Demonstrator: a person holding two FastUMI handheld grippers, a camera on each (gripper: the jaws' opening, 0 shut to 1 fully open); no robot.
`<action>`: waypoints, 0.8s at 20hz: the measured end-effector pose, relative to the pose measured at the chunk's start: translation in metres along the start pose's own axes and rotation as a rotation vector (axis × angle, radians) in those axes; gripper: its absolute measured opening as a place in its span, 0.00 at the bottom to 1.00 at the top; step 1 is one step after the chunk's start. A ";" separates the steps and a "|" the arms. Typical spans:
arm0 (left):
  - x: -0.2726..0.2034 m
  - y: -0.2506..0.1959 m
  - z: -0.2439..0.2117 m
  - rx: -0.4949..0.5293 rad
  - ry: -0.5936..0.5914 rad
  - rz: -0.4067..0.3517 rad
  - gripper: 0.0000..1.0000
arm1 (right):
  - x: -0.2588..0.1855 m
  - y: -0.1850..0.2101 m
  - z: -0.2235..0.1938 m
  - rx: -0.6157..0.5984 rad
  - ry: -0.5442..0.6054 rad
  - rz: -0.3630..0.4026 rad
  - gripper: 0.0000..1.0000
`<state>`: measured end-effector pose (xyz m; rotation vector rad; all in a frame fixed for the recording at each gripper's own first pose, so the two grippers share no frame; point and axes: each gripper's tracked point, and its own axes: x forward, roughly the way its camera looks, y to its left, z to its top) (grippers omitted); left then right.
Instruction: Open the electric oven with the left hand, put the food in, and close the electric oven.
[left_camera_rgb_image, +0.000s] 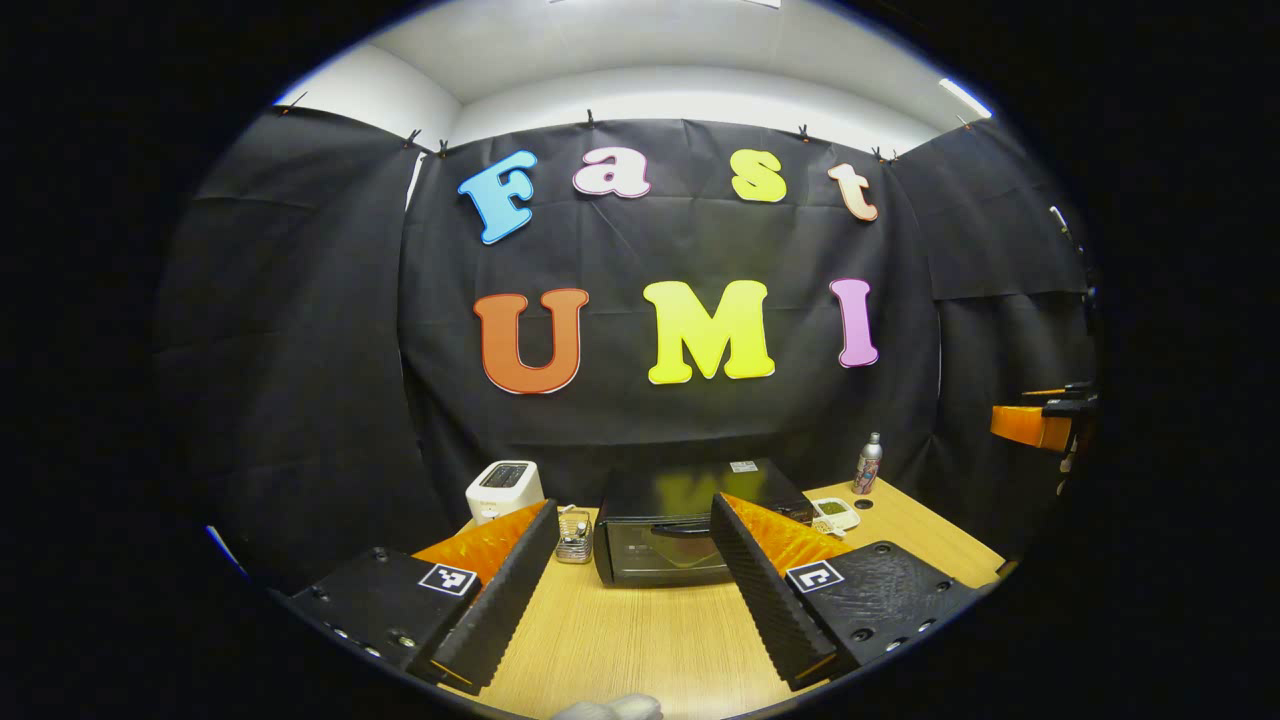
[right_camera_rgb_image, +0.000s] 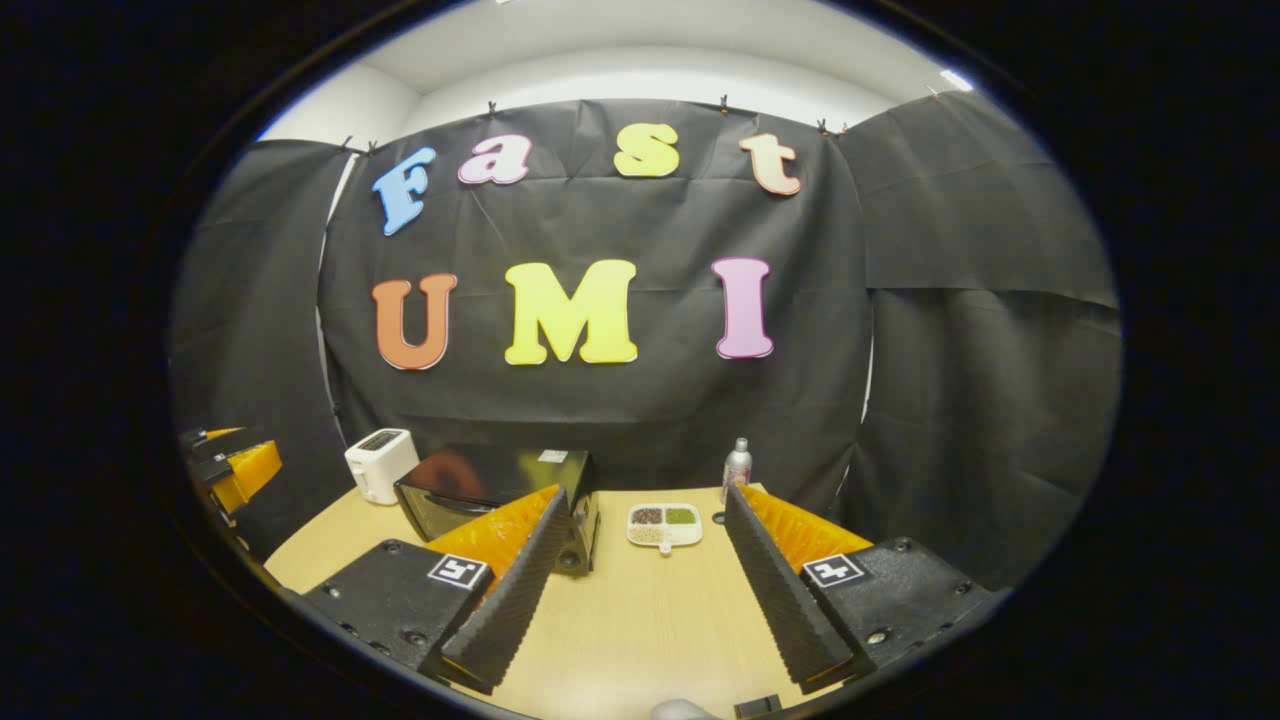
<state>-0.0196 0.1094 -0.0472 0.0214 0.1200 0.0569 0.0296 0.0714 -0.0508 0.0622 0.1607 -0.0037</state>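
The black oven (left_camera_rgb_image: 665, 535) sits shut at the back of the wooden table (left_camera_rgb_image: 640, 640), its door handle showing between the spread fingers of the left gripper (left_camera_rgb_image: 630, 600), straight ahead of the jaws and well apart from them. Those jaws stand wide apart and hold nothing.

Just to the left of the oven is a small clear container (left_camera_rgb_image: 574, 538), and beyond that a white toaster (left_camera_rgb_image: 503, 490). On the oven's right lie a white divided dish (left_camera_rgb_image: 835, 514) and, farther back, a slim metal bottle (left_camera_rgb_image: 868, 463).

The right gripper (right_camera_rgb_image: 650, 590) hangs over the table with its jaws parted and empty too. Ahead between its fingers lies the divided dish with its small portions of food. The oven stands to the left, partly behind the left finger (right_camera_rgb_image: 510, 590). At the far left edge of the right gripper view the left gripper's orange finger shows.
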 end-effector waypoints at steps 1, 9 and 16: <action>0.000 -0.001 0.002 0.000 -0.003 0.001 0.96 | 0.000 0.001 0.001 -0.001 -0.005 0.002 0.96; -0.003 0.001 0.004 -0.001 -0.002 0.010 0.96 | 0.002 0.006 0.007 -0.010 -0.016 0.019 0.96; 0.000 0.000 0.002 0.002 0.005 0.006 0.96 | 0.005 0.008 0.008 -0.012 -0.014 0.028 0.96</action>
